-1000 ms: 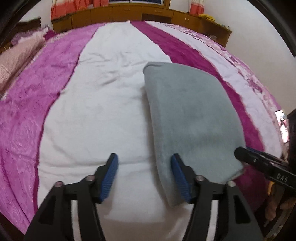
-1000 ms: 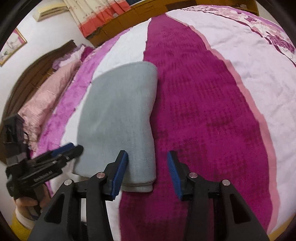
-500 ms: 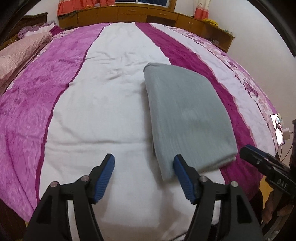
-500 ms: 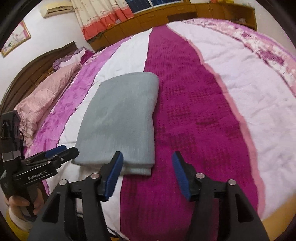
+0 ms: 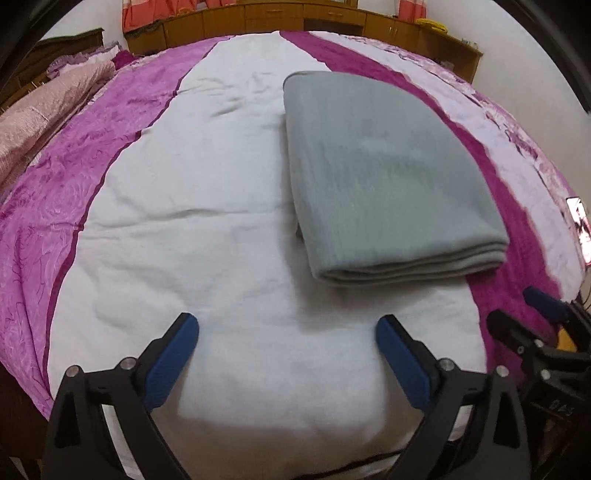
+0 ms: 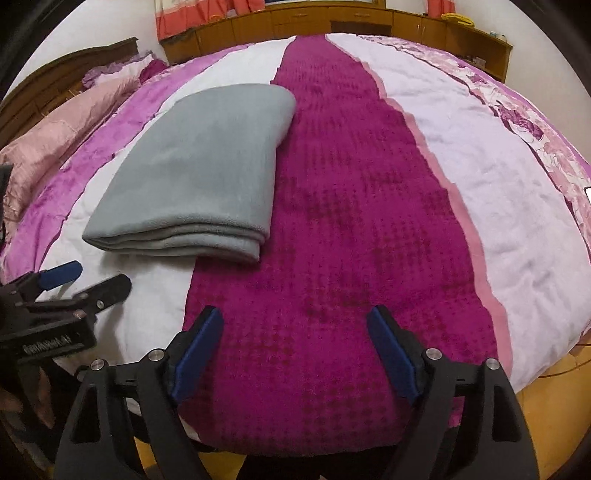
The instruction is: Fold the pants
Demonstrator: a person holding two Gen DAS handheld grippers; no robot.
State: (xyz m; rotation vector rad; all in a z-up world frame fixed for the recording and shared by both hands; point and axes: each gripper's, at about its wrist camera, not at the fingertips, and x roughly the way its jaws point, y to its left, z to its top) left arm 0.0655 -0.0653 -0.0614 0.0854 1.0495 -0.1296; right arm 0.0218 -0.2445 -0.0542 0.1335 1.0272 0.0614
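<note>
Pants [image 5: 384,184] lie on the bed [image 5: 207,229], folded into a neat gray stack with layered edges. Both grippers, left [image 5: 287,334] and right [image 6: 295,325], hang near it, jaws wide apart, holding nothing. Folding looks done.

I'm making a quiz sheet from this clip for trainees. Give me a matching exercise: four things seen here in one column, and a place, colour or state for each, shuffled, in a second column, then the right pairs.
Column 1
1. pants
2. left gripper
3. pink pillow
4. curtain

Column 2
A. open over the white stripe of the bedspread, holding nothing
B. at the head of the bed, by the dark wooden headboard
C. grey, folded into a layered rectangle
D. orange-red, hanging above the wooden cabinets

Pairs: 1-C, 2-A, 3-B, 4-D
</note>
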